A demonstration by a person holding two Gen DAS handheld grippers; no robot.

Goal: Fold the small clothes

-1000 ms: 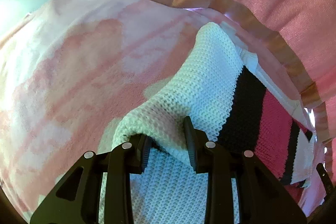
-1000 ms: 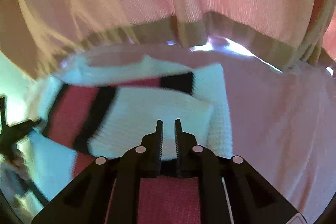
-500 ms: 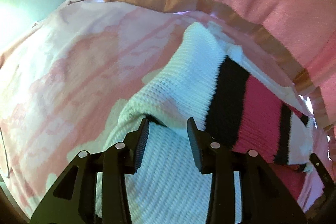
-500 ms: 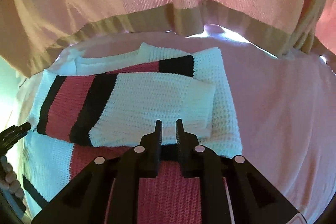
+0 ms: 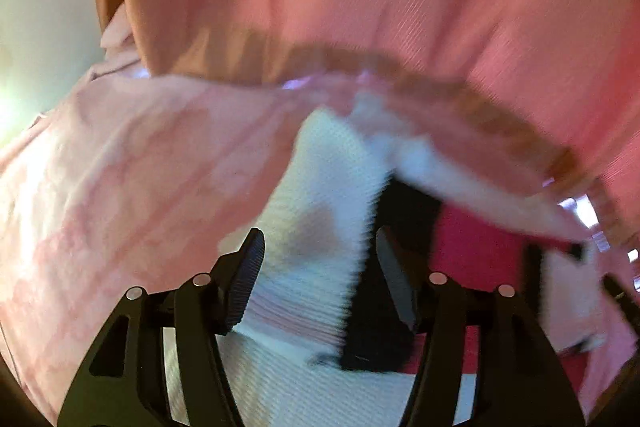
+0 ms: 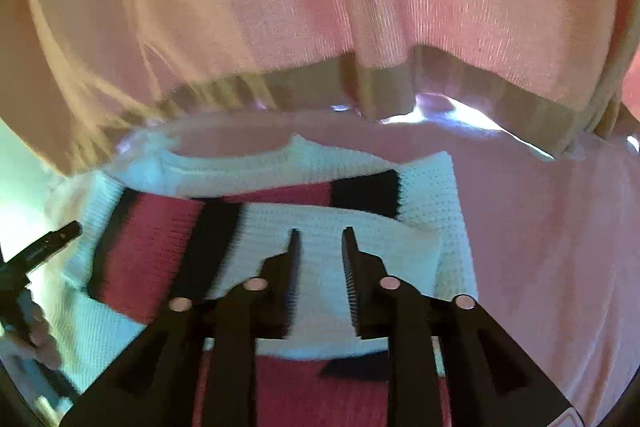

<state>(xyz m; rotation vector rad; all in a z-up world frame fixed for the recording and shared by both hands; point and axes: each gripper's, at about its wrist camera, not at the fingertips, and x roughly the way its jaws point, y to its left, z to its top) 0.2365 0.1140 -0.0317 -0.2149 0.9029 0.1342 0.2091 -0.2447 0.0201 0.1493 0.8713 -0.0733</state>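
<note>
While both sets of jaws are opening, I see my left gripper (image 5: 318,259) spread wide over the white sleeve of the striped sweater (image 6: 280,227), the knit lying between its pads without being pinched. My right gripper (image 6: 319,247) is parted only a little above that same sweater's folded white sleeve, gripping nothing. That sweater lies flat on the pink bedspread (image 6: 540,227), its neckline just below the hem of the pink curtain (image 6: 360,7); the left view is blurred.

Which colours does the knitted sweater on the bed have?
The sweater is white with black and red-pink stripes; the right wrist view shows it best.
</note>
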